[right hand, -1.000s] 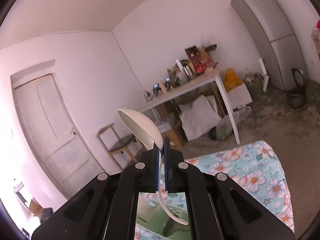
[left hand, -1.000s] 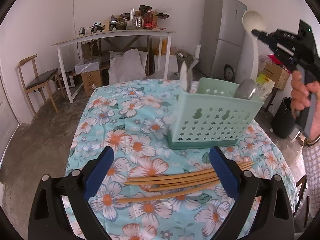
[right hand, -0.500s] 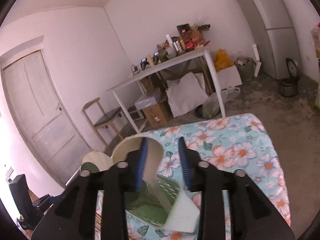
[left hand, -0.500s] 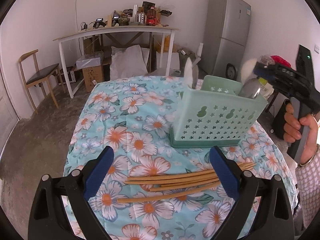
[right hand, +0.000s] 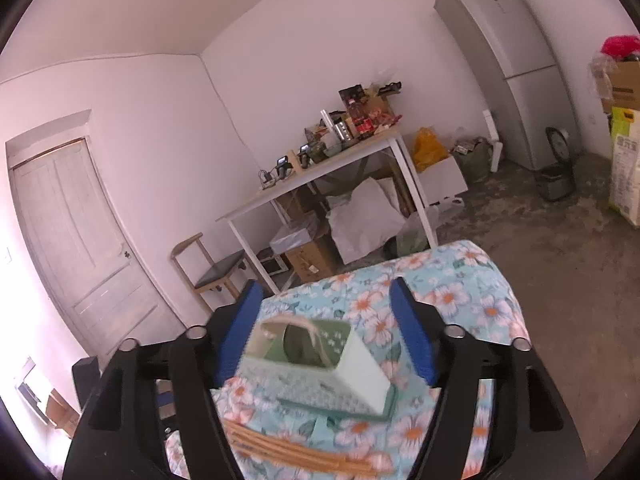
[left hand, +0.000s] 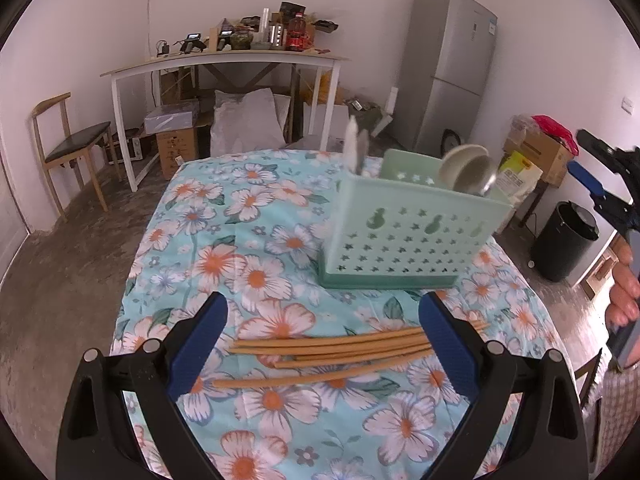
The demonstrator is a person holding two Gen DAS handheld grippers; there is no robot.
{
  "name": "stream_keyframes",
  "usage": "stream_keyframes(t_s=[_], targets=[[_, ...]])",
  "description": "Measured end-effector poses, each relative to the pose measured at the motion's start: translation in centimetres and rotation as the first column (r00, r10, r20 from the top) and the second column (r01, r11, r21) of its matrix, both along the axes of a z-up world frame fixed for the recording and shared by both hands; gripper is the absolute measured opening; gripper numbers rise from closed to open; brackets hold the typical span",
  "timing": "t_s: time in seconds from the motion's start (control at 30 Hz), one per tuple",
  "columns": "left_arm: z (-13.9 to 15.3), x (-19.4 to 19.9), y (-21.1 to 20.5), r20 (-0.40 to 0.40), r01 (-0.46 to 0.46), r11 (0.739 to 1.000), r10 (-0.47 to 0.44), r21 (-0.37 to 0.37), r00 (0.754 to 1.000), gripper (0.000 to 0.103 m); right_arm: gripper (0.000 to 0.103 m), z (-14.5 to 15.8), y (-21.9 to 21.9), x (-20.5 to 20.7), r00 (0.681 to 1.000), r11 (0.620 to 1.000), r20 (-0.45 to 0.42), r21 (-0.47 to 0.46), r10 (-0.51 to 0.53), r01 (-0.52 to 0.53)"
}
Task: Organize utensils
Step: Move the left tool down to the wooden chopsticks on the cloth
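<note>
A bare room with pale walls, a rough concrete floor, a tall grey refrigerator [left hand: 452, 68] in the upper right and a cluttered white trestle table [left hand: 224, 60] at the back surrounds my counter, which is covered by a turquoise cloth printed with white and orange flowers [left hand: 224, 240].

On that cloth, right of centre in my left wrist view, stands the pale green plastic utensil caddy with star-shaped cutouts [left hand: 408, 236]. A cream-coloured ladle [left hand: 460, 164] leans out of its right end, blurred, with a shiny metal spoon bowl [left hand: 486, 180] just beside it. At the caddy's left end a pale, blurred utensil tip [left hand: 354, 148] sticks up above the rim. In front of the caddy, low in the frame, a bundle of tan bamboo chopsticks [left hand: 332, 350] lies flat on the cloth.

My left gripper [left hand: 324, 344] hovers above those chopsticks with its blue-padded jaws wide apart, one on either side of the bundle and touching nothing.

My right gripper [right hand: 324, 332], seen at the right edge of the left view in my hand [left hand: 624, 280], has its jaws opening with nothing between them. In its own view the caddy [right hand: 320, 364] sits beyond them, lower centre.
</note>
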State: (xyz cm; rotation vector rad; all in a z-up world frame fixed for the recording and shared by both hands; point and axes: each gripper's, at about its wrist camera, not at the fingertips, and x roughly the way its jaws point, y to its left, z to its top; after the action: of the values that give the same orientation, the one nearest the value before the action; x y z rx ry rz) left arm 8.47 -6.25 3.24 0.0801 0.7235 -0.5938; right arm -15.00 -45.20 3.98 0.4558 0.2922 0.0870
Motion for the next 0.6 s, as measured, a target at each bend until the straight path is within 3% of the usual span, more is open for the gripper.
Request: stream_keyframes(t_s=[0.23, 0.43, 0.6], targets=[[-1.2, -2.0, -0.6, -0.015, 0.059, 0.998, -0.060, -0.014, 0.998, 0.095, 0.087, -4.0, 4.0, -1.8, 0.984, 0.996, -0.178, -0.084, -0.020, 0.005], [-4.2, -3.4, -1.3, -0.088, 0.095, 0.995, -0.094, 0.002, 0.992, 0.095, 0.089, -9.5, 7.0, -1.8, 0.927, 0.983, -0.369, -0.186, -0.069, 0.000], [-7.2, -4.3, -1.4, -0.176, 0.102, 0.994, -0.095, 0.033, 0.980, 0.097, 0.092, -12.7, 8.7, -2.8, 0.897, 0.972, -0.436, -0.232, -0.073, -0.033]])
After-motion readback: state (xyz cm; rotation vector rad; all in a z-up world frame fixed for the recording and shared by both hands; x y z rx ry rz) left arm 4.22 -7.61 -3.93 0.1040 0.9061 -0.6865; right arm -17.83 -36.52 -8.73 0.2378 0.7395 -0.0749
